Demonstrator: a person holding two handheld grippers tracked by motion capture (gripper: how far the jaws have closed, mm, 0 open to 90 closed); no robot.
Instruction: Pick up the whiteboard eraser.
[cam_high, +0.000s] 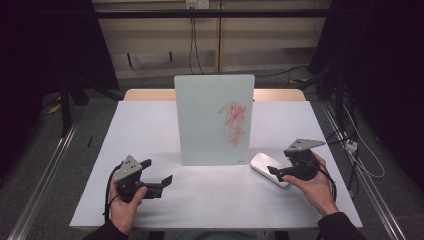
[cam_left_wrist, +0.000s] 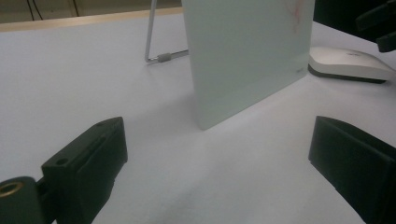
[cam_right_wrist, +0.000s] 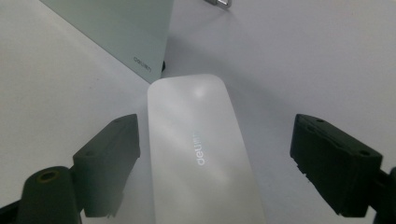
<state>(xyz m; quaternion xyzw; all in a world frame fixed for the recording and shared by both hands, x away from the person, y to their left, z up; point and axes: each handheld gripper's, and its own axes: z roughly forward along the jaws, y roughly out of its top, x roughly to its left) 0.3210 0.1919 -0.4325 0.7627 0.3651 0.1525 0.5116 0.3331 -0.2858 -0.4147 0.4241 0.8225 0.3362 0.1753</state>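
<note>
A pale glass whiteboard (cam_high: 214, 120) stands upright in the middle of the white table (cam_high: 145, 125), with a red scribble (cam_high: 234, 122) on its right half. A white eraser (cam_high: 264, 165) lies flat by the board's lower right corner. My right gripper (cam_high: 280, 172) hovers over the eraser's near end. In the right gripper view its jaws straddle the eraser (cam_right_wrist: 201, 154) with gaps on both sides, so it is open. My left gripper (cam_high: 157, 171) rests open at the front left, pointing at the board (cam_left_wrist: 247, 51), nothing between its jaws.
A wire stand (cam_left_wrist: 156, 51) props the board from behind. The table's wooden far edge (cam_high: 280, 94) shows behind the board. Metal rails (cam_high: 40, 170) run along the floor on both sides, and cables (cam_high: 360, 155) lie at the right.
</note>
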